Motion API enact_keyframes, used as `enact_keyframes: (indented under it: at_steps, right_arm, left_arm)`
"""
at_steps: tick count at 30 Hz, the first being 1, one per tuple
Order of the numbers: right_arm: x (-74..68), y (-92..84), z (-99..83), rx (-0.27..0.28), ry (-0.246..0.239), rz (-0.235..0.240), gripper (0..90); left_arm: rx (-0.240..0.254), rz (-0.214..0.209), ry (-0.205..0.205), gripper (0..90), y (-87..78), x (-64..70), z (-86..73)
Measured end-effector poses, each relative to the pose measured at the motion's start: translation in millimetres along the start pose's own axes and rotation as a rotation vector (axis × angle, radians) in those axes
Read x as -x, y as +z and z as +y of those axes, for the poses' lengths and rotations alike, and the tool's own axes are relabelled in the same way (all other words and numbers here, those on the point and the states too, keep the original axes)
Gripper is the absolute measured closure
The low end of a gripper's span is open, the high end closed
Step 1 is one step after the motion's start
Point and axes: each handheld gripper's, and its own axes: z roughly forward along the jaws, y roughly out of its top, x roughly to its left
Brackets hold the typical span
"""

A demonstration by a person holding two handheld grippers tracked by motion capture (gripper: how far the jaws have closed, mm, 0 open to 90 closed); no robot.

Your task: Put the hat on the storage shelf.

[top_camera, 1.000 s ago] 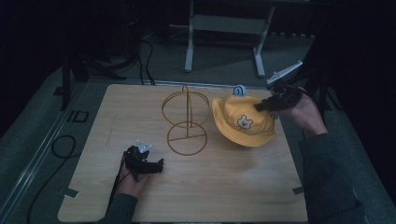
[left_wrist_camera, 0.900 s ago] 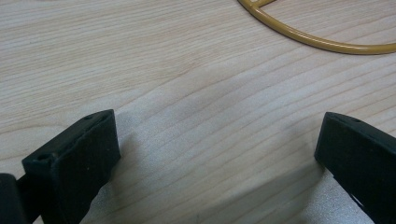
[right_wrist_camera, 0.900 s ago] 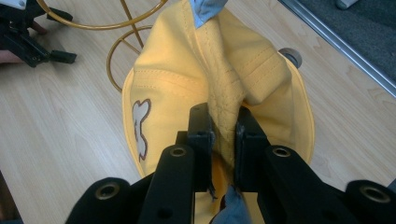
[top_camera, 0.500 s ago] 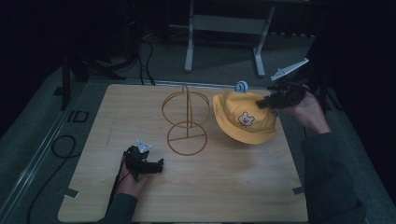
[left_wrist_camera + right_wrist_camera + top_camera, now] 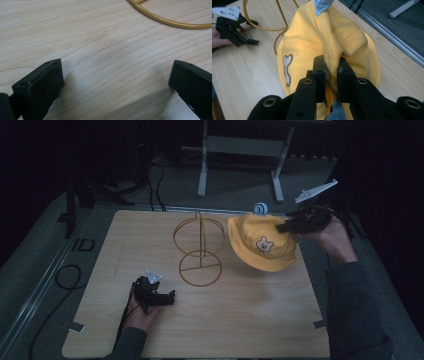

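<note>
Yellow bucket hat (image 5: 262,246): cloth, with a small bear motif on the crown and a blue-and-white tab at its far edge. Hangs tilted above the right half of the table, just right of the wire stand, near the far edge.

Items, left to right in the high view:

1. Dark cable (image 5: 60,280), looped on the grey floor beside the left edge of the table.
2. Wooden table (image 5: 250,325), pale grain, rectangular.
3. Left gripper (image 5: 167,297), resting low on the near-left part of the table in the person's hand. Jaws spread wide apart, with bare wood between them in the left gripper view.
4. Wire stand (image 5: 200,247), mustard-coloured: a round base ring flat on the wood, an upright post and a ring on top. Stands at mid-table, apart from the left gripper.
5. Right gripper (image 5: 285,227), held in the person's hand over the far-right corner. Jaws pressed together on a fold of the hat's fabric, as the right gripper view (image 5: 330,68) shows; the brim droops below the pinch.
6. Dark sleeve (image 5: 357,315), along the right edge of the table.
</note>
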Motion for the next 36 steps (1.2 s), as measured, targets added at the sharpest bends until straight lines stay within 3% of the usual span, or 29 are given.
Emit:
enact_keyframes:
  at_steps: [36]
  right_arm:
    - [-8.2,-16.4,17.4,0.057,-0.033,0.003,80.9]
  left_arm:
    - [-0.003,0.001,0.001,0.0,-0.1,0.9,0.2]
